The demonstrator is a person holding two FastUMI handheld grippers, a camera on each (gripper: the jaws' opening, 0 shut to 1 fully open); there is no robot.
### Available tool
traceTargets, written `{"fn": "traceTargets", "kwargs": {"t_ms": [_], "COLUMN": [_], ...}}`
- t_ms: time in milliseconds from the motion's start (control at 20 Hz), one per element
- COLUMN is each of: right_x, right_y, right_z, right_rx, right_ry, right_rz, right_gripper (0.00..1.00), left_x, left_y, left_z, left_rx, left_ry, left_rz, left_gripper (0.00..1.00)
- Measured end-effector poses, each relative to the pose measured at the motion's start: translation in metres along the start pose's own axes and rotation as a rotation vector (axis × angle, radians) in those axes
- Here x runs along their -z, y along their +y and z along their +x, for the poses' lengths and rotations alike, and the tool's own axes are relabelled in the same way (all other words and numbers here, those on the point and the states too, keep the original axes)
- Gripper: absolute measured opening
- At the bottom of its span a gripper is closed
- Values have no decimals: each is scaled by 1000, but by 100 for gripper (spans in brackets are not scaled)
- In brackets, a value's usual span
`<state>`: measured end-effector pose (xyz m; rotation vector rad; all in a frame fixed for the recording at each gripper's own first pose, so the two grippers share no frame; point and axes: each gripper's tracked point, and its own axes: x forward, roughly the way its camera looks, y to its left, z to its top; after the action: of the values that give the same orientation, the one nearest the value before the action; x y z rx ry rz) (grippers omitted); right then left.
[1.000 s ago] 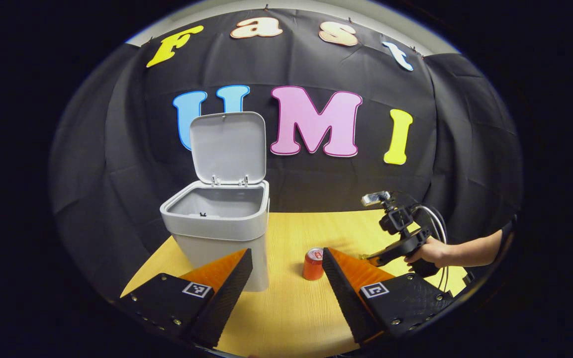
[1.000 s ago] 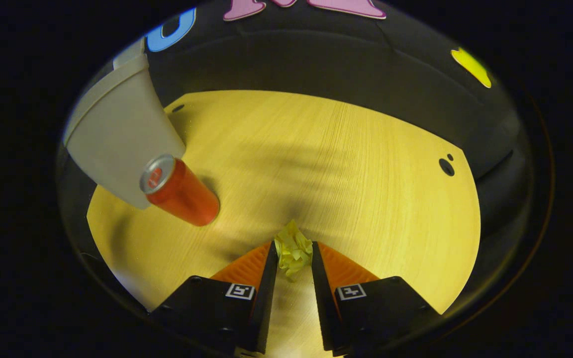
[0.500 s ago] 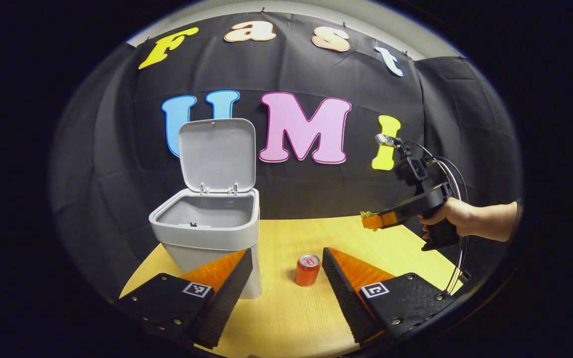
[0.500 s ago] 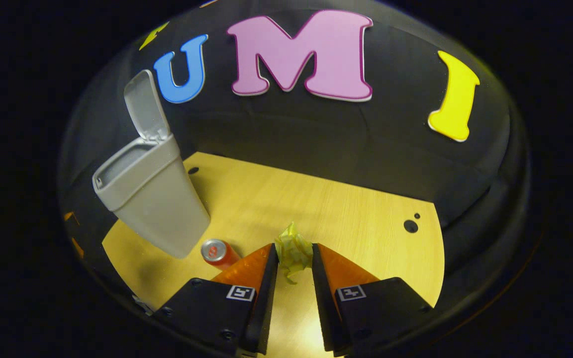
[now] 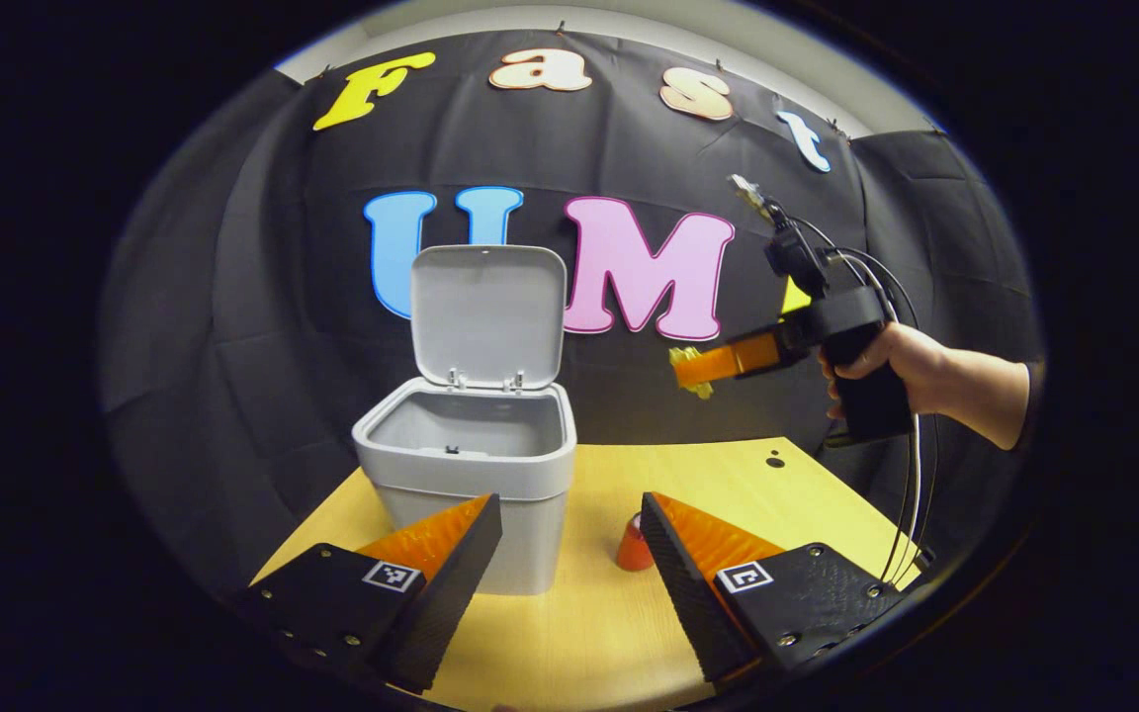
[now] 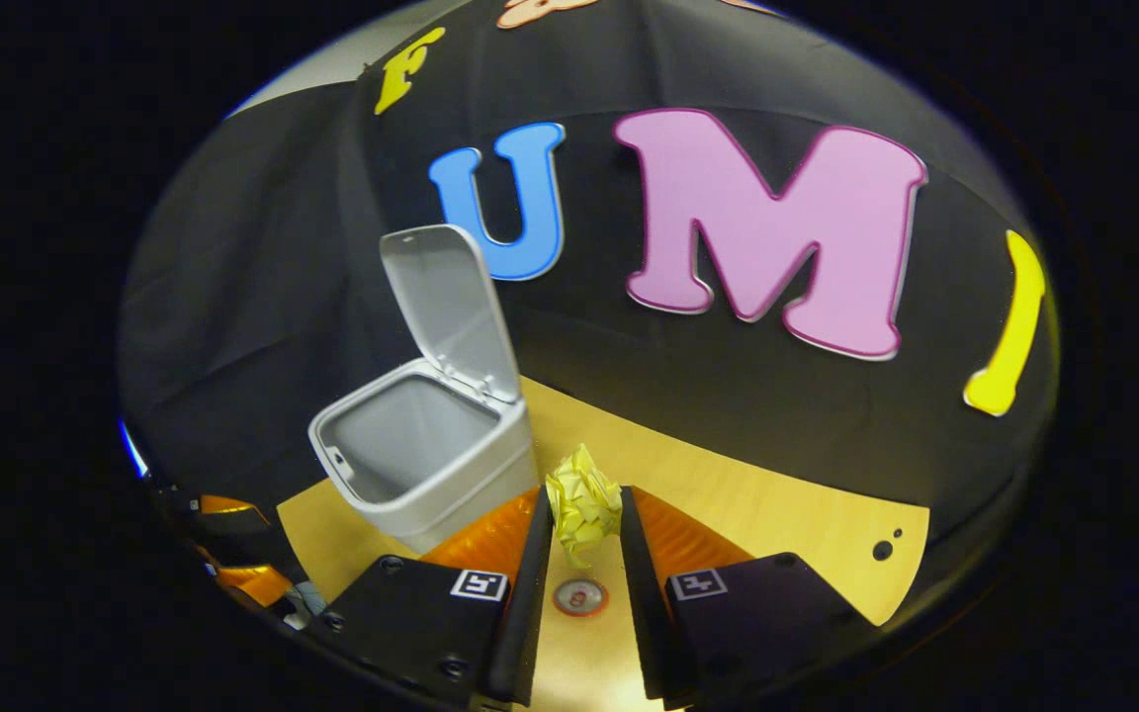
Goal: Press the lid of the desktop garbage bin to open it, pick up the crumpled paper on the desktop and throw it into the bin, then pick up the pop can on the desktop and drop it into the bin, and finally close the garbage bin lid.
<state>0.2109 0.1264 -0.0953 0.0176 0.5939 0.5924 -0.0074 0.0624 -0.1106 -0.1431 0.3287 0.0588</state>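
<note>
Yellow crumpled paper (image 6: pixel 582 502) pinched in my right claw (image 6: pixel 581 514), lifted off bench, bin (image 6: pixel 411 450) ahead-left, lid up; drop next. Left claw (image 5: pixel 569 554) open.

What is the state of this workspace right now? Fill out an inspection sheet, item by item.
Surface: yellow wood-grain tabletop, small dark holes near its far right corner.
Job's things: grey plastic desktop bin upright, hinged lid raised; crumpled yellow paper ball held above the table; red pop can standing upright beside the bin.
Clutter: nothing seen.
Grippers: left hand-held gripper open, low over the table's near edge; right hand-held gripper shut on the paper, raised to the right of the bin.
Cables: black and white leads hang from the right unit.
Surroundings: black cloth booth wall.
</note>
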Motion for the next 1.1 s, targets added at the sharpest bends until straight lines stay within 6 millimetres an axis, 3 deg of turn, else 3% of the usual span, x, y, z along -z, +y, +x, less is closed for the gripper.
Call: {"fn": "traceTargets", "kwargs": {"t_ms": [250,450,500,550,800,900,1100], "right_x": [-15,-8,-7,-6,-7,-8,-9], "right_y": [75,116,121,126,129,127,123], "right_z": [45,73,75,79,81,82,77], "right_rx": [-136,-187,-195,-193,-180,-166,-144], "right_ry": [25,54,58,59,49,37,14], "right_rz": [-45,-80,-85,-88,-102,-117,-154], "right_gripper": [45,45,31,45,54,96,100], "left_x": [6,7,8,7,13,16,16], "left_y": [32,55,58,61,67,67,60], "left_z": [-13,-25,-28,-29,-35,-33,-30], "left_rx": [-74,-137,-144,-151,-157,-155,-134], "left_ry": [12,7,6,7,10,15,16], "left_rz": [-9,-8,-7,-4,-18,-19,-12], "left_gripper": [93,93,94,94,94,93,93]}}
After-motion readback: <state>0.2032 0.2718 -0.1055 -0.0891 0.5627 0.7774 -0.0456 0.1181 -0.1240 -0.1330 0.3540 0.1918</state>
